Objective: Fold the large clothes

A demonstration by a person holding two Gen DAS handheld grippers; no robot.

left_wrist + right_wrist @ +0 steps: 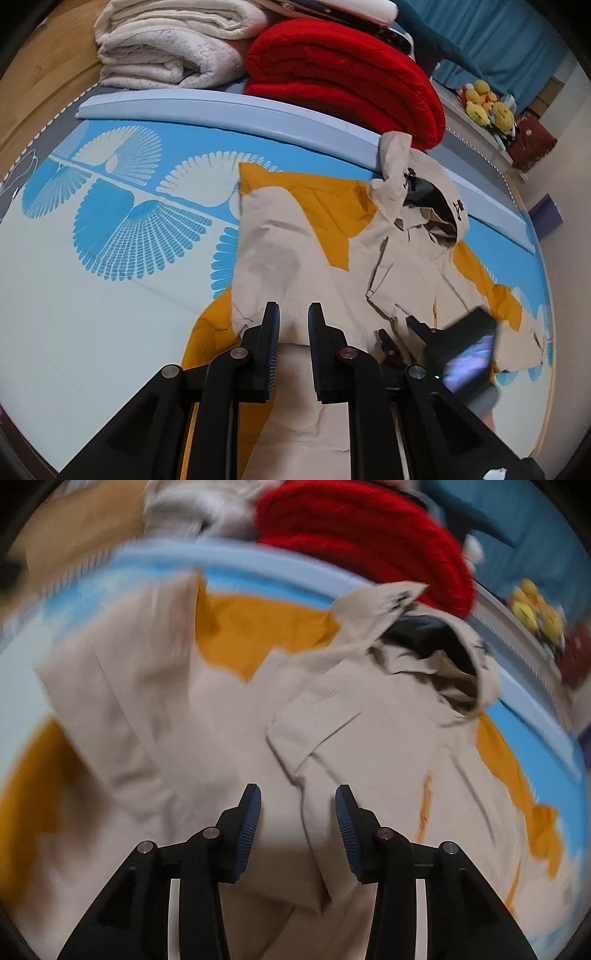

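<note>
A beige and mustard-yellow hooded jacket (332, 236) lies front up on the blue patterned bed sheet (92, 258), hood toward the far side. One sleeve is folded across its body. My left gripper (293, 314) is open, its fingers straddling beige fabric at the jacket's lower part. My right gripper (297, 797) is open above the jacket's middle (221, 701), holding nothing; it shows blurred in the left wrist view (402, 325). The right wrist view is motion-blurred.
A folded red quilt (343, 74) and a folded cream blanket (173, 44) are stacked past a light blue strip (229, 107) at the bed's far side. Yellow plush toys (487, 103) sit on a ledge at the right. Wooden floor shows at the far left.
</note>
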